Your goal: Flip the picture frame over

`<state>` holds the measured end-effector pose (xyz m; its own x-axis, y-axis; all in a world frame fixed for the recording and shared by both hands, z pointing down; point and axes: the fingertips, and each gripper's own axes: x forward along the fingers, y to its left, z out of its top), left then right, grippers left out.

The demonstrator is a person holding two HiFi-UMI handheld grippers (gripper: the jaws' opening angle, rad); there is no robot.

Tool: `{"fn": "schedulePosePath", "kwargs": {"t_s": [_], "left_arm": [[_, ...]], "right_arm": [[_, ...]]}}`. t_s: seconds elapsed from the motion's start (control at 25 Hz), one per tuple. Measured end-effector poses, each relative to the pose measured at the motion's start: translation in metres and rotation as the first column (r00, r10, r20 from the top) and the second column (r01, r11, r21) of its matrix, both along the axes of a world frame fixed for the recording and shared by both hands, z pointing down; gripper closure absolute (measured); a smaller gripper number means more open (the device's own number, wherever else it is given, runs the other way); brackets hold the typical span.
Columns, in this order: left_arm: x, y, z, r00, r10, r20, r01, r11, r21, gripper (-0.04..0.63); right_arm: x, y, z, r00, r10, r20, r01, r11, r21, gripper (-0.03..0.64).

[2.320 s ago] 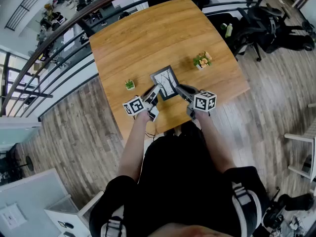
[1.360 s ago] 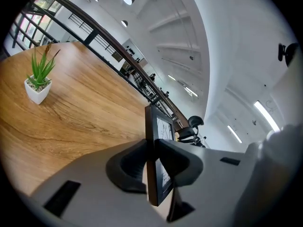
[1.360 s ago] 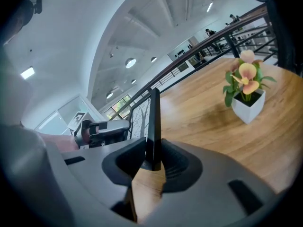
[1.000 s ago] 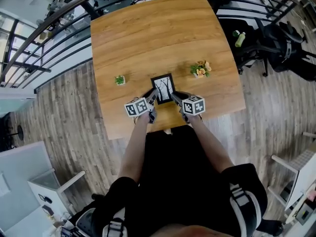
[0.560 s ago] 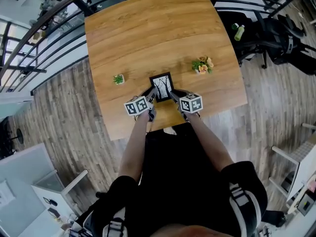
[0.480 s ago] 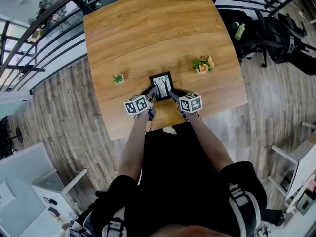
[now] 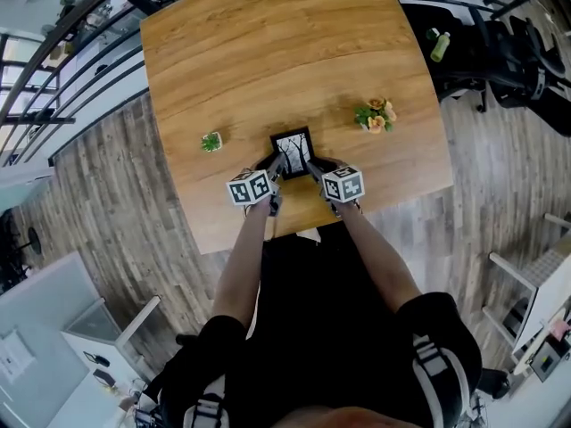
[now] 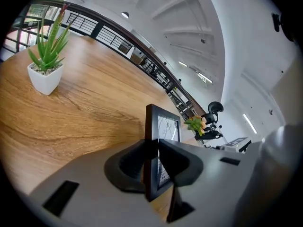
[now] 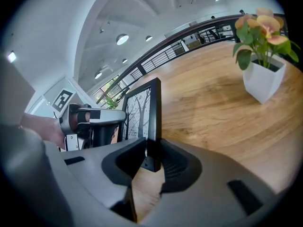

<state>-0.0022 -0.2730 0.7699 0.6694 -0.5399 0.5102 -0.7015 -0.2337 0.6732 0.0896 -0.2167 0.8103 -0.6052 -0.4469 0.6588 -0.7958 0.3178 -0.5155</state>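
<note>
A black picture frame [image 7: 293, 151] with a bare-tree print sits between both grippers near the table's front edge, its print side showing in the head view. My left gripper [image 7: 272, 169] is shut on its left edge, and in the left gripper view the pads clamp the frame [image 8: 162, 136] edge-on. My right gripper [image 7: 314, 169] is shut on the right edge, and the right gripper view shows its jaws pinching the frame [image 9: 142, 110] near a lower corner. The frame stands tilted up from the wooden table [image 7: 268, 52]. Whether its lower edge touches the wood I cannot tell.
A small green plant in a white pot [image 7: 211, 141] stands left of the frame. A flowering plant in a white pot [image 7: 376, 116] stands to the right. A railing [image 7: 80, 25] borders the table's far left. Black chairs [image 7: 508, 52] stand off the right side.
Both grippers have sunk toward the table with the frame still held between them. Both grips look unchanged.
</note>
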Motion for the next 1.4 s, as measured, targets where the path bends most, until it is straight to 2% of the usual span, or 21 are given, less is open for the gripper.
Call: {"fn": "schedulePosePath", "kwargs": {"t_s": [0.2,0.36,0.56,0.8,1.0,1.4], "left_arm": [[0.004,-0.002,0.005,0.999,0.027,0.041,-0.029,0.999,0.039,0.505],[0.002,-0.005,0.012,0.999,0.01,0.041,-0.011,0.999,0.033,0.505],[0.005,-0.008,0.011,0.997,-0.014,0.079,0.007,0.997,0.08,0.5],[0.002,-0.01,0.016,0.995,-0.038,0.095,0.028,0.995,0.099,0.494],[-0.002,-0.011,0.019,0.983,-0.049,0.178,0.024,0.99,0.136,0.489],[-0.002,-0.01,0.025,0.964,-0.052,0.26,0.009,0.986,0.164,0.487]], "right_arm": [[0.002,-0.004,0.008,0.997,-0.018,-0.072,0.02,0.999,0.03,0.514],[0.001,-0.006,0.011,0.996,-0.024,-0.089,0.028,0.999,0.041,0.514],[0.002,-0.009,0.012,0.993,-0.029,-0.118,0.037,0.997,0.069,0.511],[0.0,-0.013,0.014,0.989,-0.022,-0.143,0.036,0.995,0.091,0.506],[-0.002,-0.015,0.013,0.982,-0.024,-0.185,0.048,0.991,0.123,0.5],[-0.004,-0.014,0.013,0.966,-0.054,-0.251,0.094,0.984,0.149,0.494]]}}
